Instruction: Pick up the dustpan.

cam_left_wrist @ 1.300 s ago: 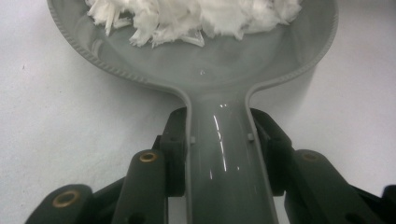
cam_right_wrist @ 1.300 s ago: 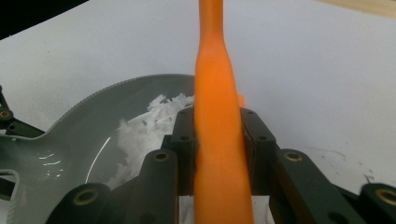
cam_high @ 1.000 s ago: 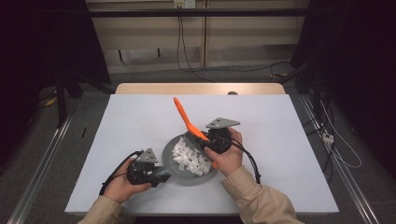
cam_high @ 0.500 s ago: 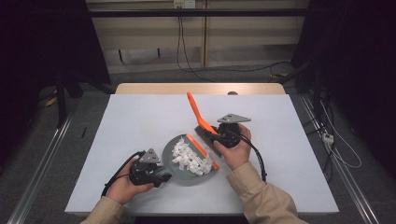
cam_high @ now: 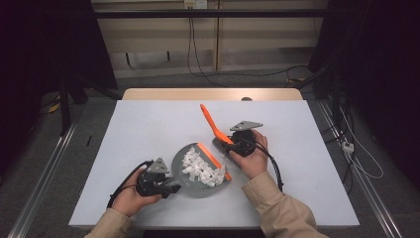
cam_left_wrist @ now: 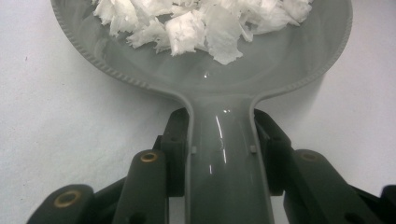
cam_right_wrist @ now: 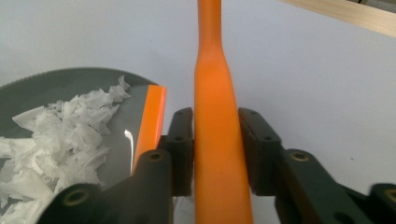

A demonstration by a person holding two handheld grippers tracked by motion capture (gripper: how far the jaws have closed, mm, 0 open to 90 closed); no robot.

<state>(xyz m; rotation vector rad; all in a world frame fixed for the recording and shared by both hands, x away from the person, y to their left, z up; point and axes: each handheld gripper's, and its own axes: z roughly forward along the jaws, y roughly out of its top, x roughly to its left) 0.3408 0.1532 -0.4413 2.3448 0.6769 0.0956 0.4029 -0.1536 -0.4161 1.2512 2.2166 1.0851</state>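
Left gripper [cam_left_wrist: 224,154] clamps the grey dustpan's [cam_left_wrist: 205,88] handle; right gripper [cam_right_wrist: 215,154] grips the orange brush [cam_right_wrist: 215,116], its jaws just easing apart.

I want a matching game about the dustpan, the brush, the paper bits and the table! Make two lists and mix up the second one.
Things:
1. dustpan
2. brush
3. paper bits
4. table

Matches:
A. orange, handle between the jaws of the right gripper
B. white, piled in the grey pan
C. pale flat top under everything
D. grey, handle between the jaws of the left gripper

Pairs: 1-D, 2-A, 3-B, 4-C
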